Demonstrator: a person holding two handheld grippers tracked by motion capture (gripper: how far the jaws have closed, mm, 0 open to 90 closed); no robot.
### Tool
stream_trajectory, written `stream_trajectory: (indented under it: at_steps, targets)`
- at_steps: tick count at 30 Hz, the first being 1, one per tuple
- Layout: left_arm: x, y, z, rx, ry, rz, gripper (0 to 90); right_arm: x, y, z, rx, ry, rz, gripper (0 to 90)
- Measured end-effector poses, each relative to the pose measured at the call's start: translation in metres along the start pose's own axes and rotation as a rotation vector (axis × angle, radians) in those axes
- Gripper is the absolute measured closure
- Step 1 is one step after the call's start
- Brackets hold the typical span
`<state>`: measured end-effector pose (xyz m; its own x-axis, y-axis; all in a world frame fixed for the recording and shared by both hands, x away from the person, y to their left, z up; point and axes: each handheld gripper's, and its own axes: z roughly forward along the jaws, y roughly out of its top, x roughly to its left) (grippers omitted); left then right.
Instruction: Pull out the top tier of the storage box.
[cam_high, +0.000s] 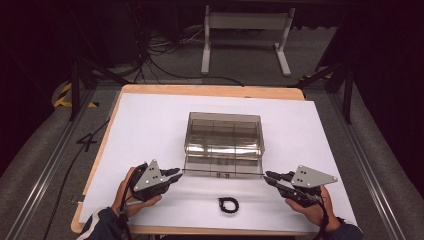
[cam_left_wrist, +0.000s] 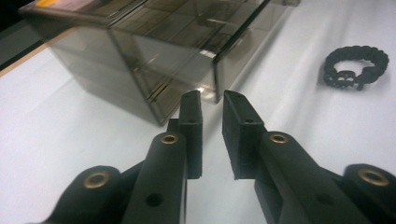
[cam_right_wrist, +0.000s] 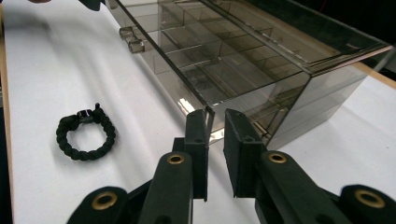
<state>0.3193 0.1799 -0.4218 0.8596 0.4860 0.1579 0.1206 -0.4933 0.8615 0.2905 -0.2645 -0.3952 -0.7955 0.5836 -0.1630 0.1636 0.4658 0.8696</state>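
Box: smoked clear plastic organiser box (cam_high: 224, 136), divided inside into compartments, sits mid-table on the white sheet (cam_high: 150, 125). Compartments look bare as far as I can see.
Lid: clear lid (cam_high: 222, 166) swung down toward me, front edge near the sheet; two small clasps (cam_right_wrist: 130, 39) on that edge.
Bracelet: black braided bracelet (cam_high: 228, 204) w/ small buckle, flat on sheet, near my side, between my two hands, apart from box.
L hand: my left hand (cam_high: 131, 196) low at front left, wrist on/near sheet, tool angled in toward lid's left corner.
L gripper: left gripper (cam_left_wrist: 212, 100) jaws narrowly apart, nothing between them; tips just beside lid's corner (cam_left_wrist: 215, 77). Contact: cannot tell.
R hand: my right hand (cam_high: 312, 207) low at front right, tool pointing left at lid's right corner.
R gripper: right gripper (cam_right_wrist: 214, 114) jaws a slim gap apart, lid's corner edge (cam_right_wrist: 208, 112) sits in that gap. Pads not closed on it as far as I can see; touch on left pad: cannot tell.
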Motion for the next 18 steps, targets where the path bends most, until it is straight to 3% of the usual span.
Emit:
stream_trajectory:
  at_steps: [3,9,13,18]
  targets:
    - [0.002,-0.007,-0.008,-0.009,0.025,-0.013,74.6,-0.002,0.002,-0.007,-0.024,-0.004,0.007,80.1]
    - [0.001,-0.021,-0.024,-0.036,0.058,-0.041,65.0,0.003,0.008,-0.014,-0.070,0.036,0.024,79.4]
    - [0.005,-0.029,-0.030,-0.023,0.092,-0.060,55.8,0.013,0.013,-0.014,-0.086,0.065,-0.011,79.5]
    - [0.013,-0.036,-0.028,-0.008,0.102,-0.087,48.8,0.024,0.015,-0.007,-0.059,0.091,-0.046,77.9]
